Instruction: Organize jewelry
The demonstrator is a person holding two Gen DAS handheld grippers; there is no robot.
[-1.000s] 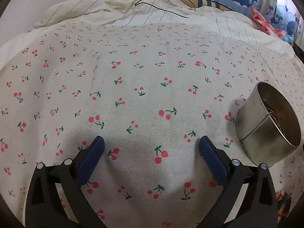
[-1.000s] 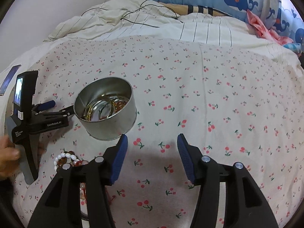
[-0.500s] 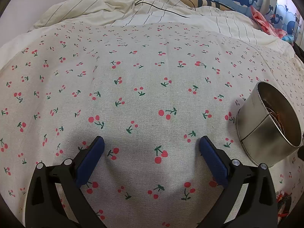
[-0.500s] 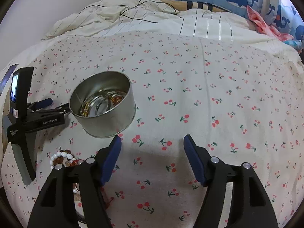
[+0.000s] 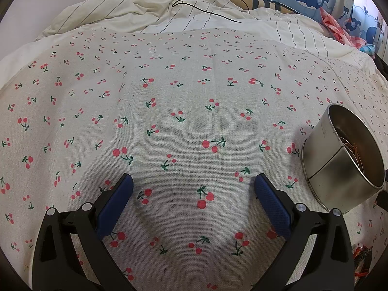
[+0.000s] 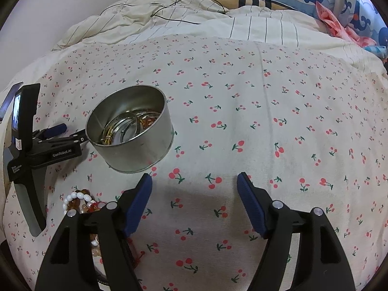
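Apparently between picks, the right gripper (image 6: 194, 181) had just been opening, empty and wide like the left gripper (image 5: 193, 184), so next it should reach the beads (image 6: 77, 200) at eight o'clock for the tin (image 6: 131, 131).

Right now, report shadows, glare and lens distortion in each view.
Left wrist view: sharp, fisheye bends the bed, black corners; soft shadow on the cherry-print cloth ahead of the left gripper.
Right wrist view: same bending; shadow under the right gripper; mild sheen inside the tin.
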